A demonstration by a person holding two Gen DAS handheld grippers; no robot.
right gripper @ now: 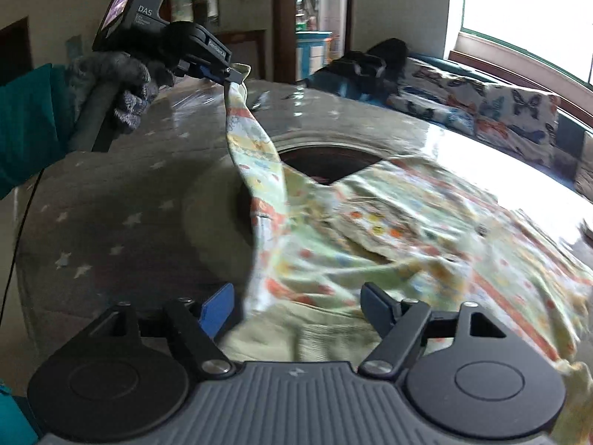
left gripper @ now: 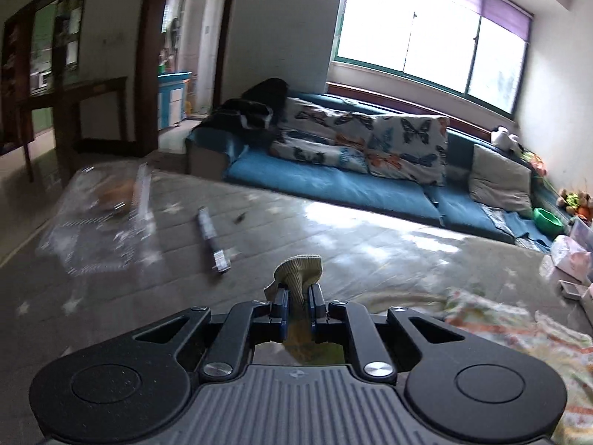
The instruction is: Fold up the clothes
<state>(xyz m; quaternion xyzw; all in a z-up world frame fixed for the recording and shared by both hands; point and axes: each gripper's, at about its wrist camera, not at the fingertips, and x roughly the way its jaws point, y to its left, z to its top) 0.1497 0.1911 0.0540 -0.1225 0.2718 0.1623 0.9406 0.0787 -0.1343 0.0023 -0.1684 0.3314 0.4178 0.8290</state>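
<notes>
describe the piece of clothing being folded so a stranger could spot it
On the grey star-print table before the blue sofa lies a pale green garment with orange patterns. Its ribbed cuff is lifted, pinched in the left tongs.

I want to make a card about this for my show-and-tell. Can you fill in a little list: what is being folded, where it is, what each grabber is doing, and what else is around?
thing being folded: patterned garment, pale green with orange prints
where: spread on a grey table cover with stars
left gripper: shut on the garment's ribbed cuff, lifting the sleeve
right gripper: open, jaws apart over the garment's near edge
hand: grey knit glove holds the left gripper
behind: blue sofa with butterfly cushions, bright window
</notes>
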